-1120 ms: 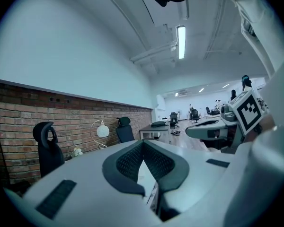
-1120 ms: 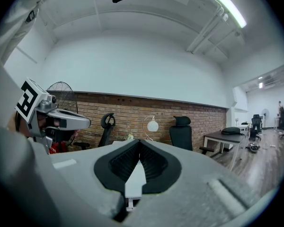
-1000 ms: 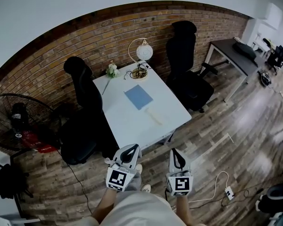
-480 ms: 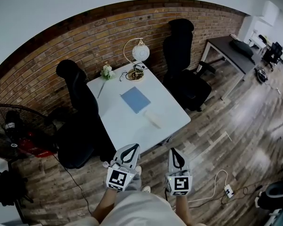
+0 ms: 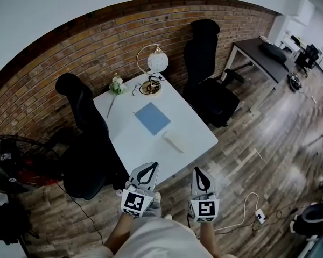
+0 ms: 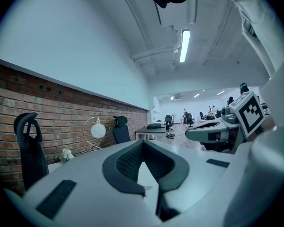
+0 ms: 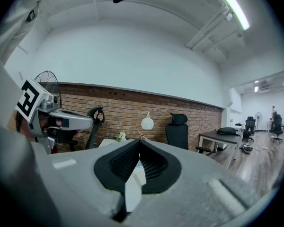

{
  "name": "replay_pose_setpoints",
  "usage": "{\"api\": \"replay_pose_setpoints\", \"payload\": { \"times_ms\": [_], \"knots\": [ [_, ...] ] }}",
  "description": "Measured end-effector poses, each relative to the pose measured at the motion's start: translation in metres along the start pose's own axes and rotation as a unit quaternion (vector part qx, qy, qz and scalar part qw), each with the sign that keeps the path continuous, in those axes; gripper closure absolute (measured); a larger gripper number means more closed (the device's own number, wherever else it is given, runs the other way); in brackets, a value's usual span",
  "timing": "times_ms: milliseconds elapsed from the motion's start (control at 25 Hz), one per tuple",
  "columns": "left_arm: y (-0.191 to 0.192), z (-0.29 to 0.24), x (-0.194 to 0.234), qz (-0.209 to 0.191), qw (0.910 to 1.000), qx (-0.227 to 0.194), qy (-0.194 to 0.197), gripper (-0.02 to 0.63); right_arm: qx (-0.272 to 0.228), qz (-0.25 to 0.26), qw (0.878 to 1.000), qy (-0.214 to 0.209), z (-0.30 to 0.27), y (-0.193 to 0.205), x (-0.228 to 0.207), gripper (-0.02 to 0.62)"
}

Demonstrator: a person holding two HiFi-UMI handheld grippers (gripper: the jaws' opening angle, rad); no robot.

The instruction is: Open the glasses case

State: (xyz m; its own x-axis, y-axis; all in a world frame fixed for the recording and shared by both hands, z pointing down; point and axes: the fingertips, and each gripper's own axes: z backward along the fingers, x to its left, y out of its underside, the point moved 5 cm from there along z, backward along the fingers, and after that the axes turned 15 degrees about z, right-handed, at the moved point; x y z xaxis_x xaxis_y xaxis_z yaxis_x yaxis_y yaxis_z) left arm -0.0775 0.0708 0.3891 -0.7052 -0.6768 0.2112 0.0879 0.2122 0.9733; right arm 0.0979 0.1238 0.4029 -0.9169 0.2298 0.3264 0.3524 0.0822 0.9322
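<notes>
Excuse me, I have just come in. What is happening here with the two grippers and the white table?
A person stands short of the white table, holding the left gripper and the right gripper out in front. Both grippers are shut and hold nothing. The glasses case lies on the table near its front edge, beyond it a blue notebook; a lamp and a small flower stand at the far end. Nothing touches the case, so opening it has not begun.
</notes>
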Motion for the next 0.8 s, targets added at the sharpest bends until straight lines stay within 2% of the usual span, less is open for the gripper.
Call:
{"api": "replay_pose_setpoints", "payload": {
  "times_ms": [80, 440, 640, 800],
  "knots": [
    [0.001, -0.007, 0.006, 0.010, 0.9999, 0.008, 0.001, 0.603, 0.000, 0.002, 1.000, 0.002, -0.007, -0.001, -0.001, 0.589],
    [-0.013, -0.039, 0.032, -0.004, 0.9992, -0.008, 0.039, 0.603, 0.018, 0.007, 0.999, 0.026, -0.036, -0.006, -0.009, 0.589],
    [-0.015, -0.049, 0.048, 0.024, 0.9991, 0.007, 0.036, 0.603, 0.020, 0.013, 0.999, 0.032, -0.052, -0.013, -0.009, 0.589],
    [-0.018, -0.057, 0.058, 0.026, 0.9988, 0.002, 0.042, 0.603, 0.022, 0.015, 0.999, 0.038, -0.063, -0.017, -0.009, 0.589]
  ]
}}
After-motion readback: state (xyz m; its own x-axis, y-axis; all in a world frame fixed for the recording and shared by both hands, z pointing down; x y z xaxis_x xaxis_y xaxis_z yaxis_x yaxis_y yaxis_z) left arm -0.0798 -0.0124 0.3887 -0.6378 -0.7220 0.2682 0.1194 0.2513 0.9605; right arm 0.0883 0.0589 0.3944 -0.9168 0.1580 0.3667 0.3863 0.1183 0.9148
